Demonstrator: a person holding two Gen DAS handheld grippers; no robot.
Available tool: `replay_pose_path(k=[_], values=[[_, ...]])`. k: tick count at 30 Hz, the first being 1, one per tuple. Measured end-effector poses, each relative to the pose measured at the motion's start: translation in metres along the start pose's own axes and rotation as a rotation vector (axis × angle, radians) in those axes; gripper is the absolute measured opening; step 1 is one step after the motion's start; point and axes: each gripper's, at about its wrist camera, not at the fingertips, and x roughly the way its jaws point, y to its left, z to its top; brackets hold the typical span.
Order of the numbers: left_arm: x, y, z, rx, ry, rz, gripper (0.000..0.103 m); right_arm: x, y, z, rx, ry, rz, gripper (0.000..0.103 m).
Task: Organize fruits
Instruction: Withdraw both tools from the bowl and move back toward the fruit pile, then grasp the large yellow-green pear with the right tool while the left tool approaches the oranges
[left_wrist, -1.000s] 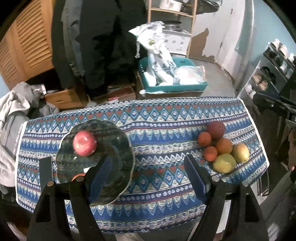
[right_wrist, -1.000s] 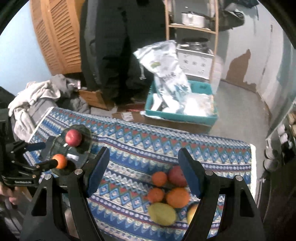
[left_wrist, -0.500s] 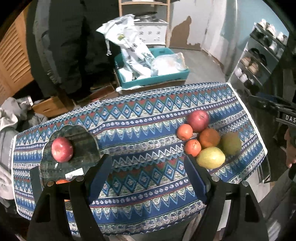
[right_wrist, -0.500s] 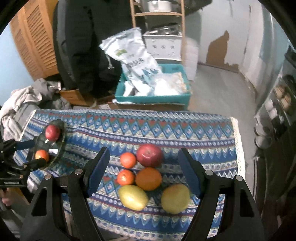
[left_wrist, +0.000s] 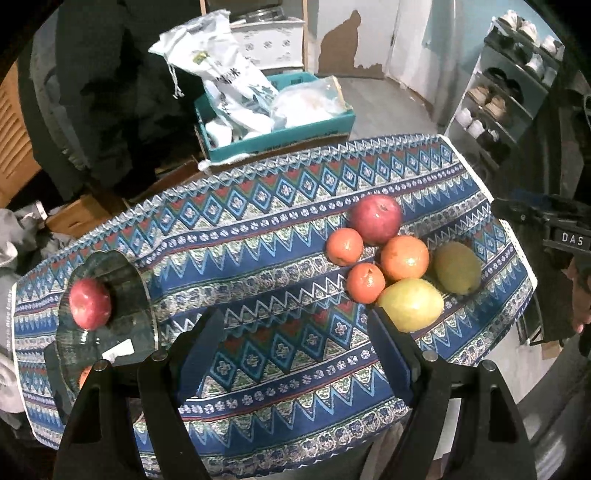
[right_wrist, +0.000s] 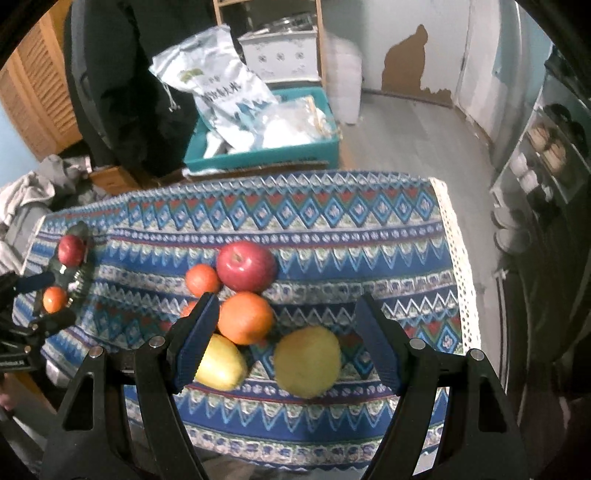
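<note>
A glass plate (left_wrist: 122, 280) sits at the cloth's left end with a red apple (left_wrist: 89, 303) on it and an orange (left_wrist: 84, 374) mostly hidden behind my finger. My left gripper (left_wrist: 295, 332) hangs open over the bare cloth, between plate and fruit pile. The pile holds a red apple (right_wrist: 245, 266), a big orange (right_wrist: 244, 317), two small oranges (left_wrist: 344, 246) (left_wrist: 365, 282), a yellow pear (left_wrist: 410, 304) and a greenish pear (right_wrist: 307, 360). My right gripper (right_wrist: 286, 310) is open above the pile, with the big orange and greenish pear framed between its jaws, untouched.
A patterned blue tablecloth (right_wrist: 332, 221) covers the small table, edges close on all sides. Behind stand a teal box of bags (right_wrist: 266, 147), a dark coat (right_wrist: 122, 92) and a pile of clothes (right_wrist: 33, 192). A shoe rack (left_wrist: 509, 92) is on the right.
Both grippers have sunk closer to the table. The left has swung right, away from the plate, toward the fruit pile. The right now hangs right over the pile. Their openings look the same.
</note>
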Motion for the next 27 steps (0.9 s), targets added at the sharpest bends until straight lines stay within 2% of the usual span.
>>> replay_pose_path(k=[12, 20, 27], values=[[0.043, -0.002, -0.002, -0.017, 0.078, -0.025, 0.081, 0.055, -0.015, -0.025, 0.006, 0.177, -0.056, 0.077], [0.065, -0.004, -0.002, -0.015, 0.107, -0.027, 0.081, 0.086, -0.019, -0.04, 0.023, 0.277, -0.046, 0.077], [0.079, -0.005, 0.002, 0.0, 0.117, -0.016, 0.081, 0.102, -0.018, -0.046, 0.032, 0.322, -0.024, 0.077]])
